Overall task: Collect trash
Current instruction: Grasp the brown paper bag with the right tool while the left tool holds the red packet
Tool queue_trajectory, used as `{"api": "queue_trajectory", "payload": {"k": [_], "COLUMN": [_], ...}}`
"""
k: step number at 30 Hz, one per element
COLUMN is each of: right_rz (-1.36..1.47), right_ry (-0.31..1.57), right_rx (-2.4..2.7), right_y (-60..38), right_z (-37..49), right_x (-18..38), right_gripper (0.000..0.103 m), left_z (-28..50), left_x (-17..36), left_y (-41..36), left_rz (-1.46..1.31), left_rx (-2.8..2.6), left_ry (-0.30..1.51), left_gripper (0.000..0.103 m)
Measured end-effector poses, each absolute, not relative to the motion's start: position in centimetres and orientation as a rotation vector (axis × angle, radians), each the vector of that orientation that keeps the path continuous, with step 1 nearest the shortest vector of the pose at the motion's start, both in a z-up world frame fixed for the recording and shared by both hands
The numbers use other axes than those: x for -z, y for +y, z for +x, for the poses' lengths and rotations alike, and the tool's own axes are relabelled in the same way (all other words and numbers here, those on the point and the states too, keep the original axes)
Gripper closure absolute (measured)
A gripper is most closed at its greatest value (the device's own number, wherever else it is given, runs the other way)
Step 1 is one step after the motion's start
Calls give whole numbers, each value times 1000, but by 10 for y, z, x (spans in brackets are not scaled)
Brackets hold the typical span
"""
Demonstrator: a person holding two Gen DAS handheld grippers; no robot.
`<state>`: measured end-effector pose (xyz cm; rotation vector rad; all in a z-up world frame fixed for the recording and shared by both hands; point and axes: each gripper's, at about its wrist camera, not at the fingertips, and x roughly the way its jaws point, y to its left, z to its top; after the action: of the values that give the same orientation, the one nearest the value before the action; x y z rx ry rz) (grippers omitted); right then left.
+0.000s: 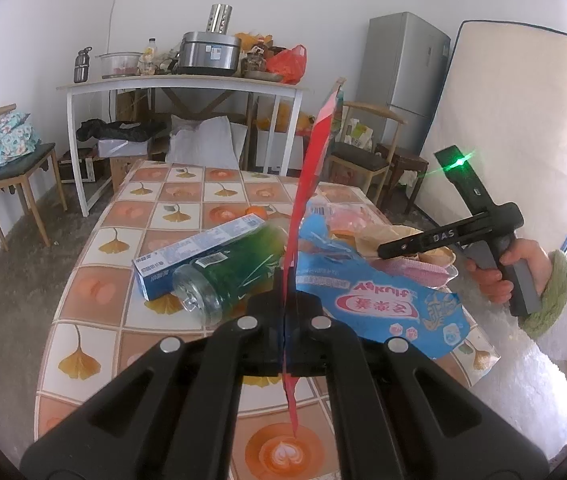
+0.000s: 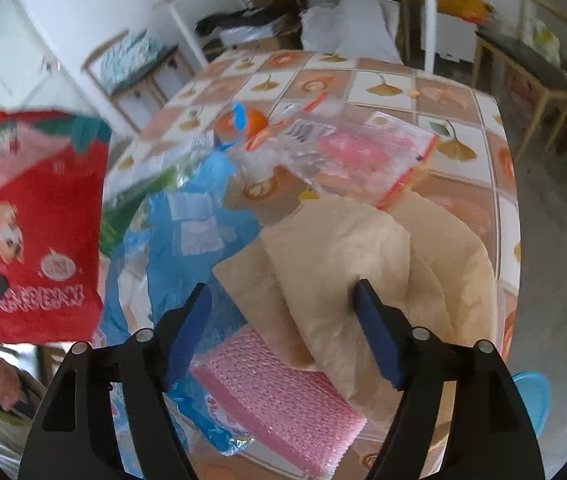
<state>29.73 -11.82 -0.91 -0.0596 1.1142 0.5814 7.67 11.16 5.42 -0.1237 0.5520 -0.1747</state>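
Observation:
My left gripper is shut on a red snack wrapper, held edge-on above the table; it shows face-on at the left of the right wrist view. My right gripper is open, its blue fingers straddling crumpled tan paper and a pink bubble-wrap pouch. It also shows in the left wrist view, held by a hand. A green plastic bottle, a toothpaste box and a blue wrapper lie on the table.
The tiled tablecloth covers the table. A clear pouch with pink inside and an orange lie farther back. Chairs, a cluttered white side table and a fridge stand behind.

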Motion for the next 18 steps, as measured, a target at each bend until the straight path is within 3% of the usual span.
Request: {"api": "queue_trajectory", "payload": {"k": [5,7,10,13,16,18], "right_rz": [-170,-131,-72,-14,52,118], "right_ry": [1136,1164,1181,1174,1142,1105], "right_rx": [-468,-460,-443,-434,-419,-420], "right_y": [-107,-109,-117,-127,-140,-154], "right_z": [301,304,307,309,308,306], "right_x": [13,16,19,18,12,4], "right_gripper": [32,50,65,88,97,98], "left_z": [77,77,77,77,76,74], "left_x": [-54,-54,-55,-55,-56,-58], "left_y": [111,112,112,111,109,109], "left_rz": [-123,-123,-122,-119,-116,-116], "left_rx": [175,175,173,172,165,156], "left_ry": [551,552,551,548,543,535], "left_gripper": [103,103,103,103,103,103]}}
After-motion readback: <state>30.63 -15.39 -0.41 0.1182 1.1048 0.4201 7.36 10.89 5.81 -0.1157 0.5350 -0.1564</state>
